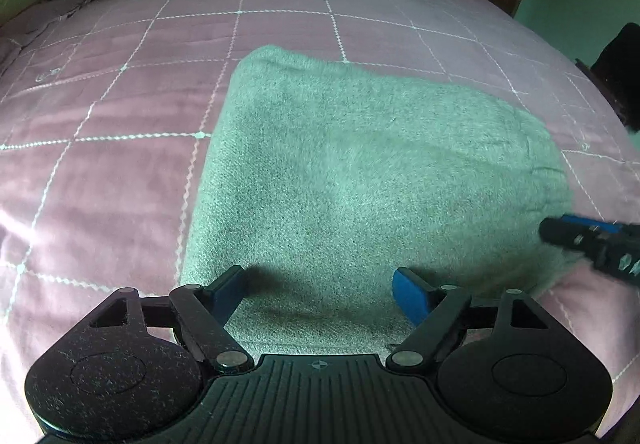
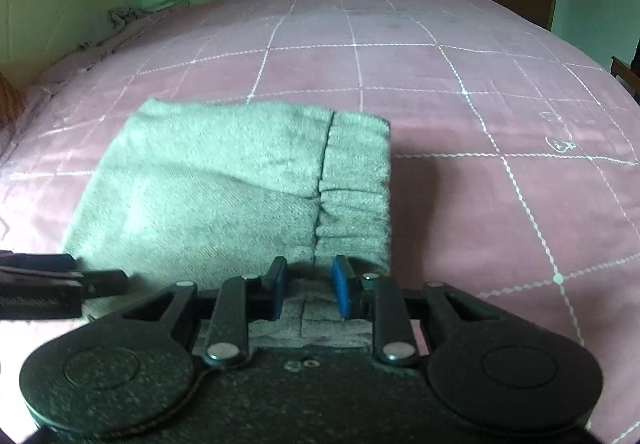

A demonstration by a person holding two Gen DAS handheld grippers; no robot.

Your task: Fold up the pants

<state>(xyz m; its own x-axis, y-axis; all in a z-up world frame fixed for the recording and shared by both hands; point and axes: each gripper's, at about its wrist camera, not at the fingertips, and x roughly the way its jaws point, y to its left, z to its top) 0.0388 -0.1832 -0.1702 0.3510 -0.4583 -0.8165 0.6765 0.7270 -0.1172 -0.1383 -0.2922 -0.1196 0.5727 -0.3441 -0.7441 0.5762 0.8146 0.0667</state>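
The pants lie as a compact folded bundle on the pink bed, so the folding looks near its end. The left tongs stand wide over the near edge at 6 o'clock; the right tongs are narrow astride the waistband, though whether they pinch it cannot be told. The next move likely calls for smoothing or a last fold; no containers show.

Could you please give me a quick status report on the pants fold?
Left tool open over near edge. Right tool open, astride waistband seam. Grey fleecy pants folded compact on pink quilted bedspread. Nothing in the way.
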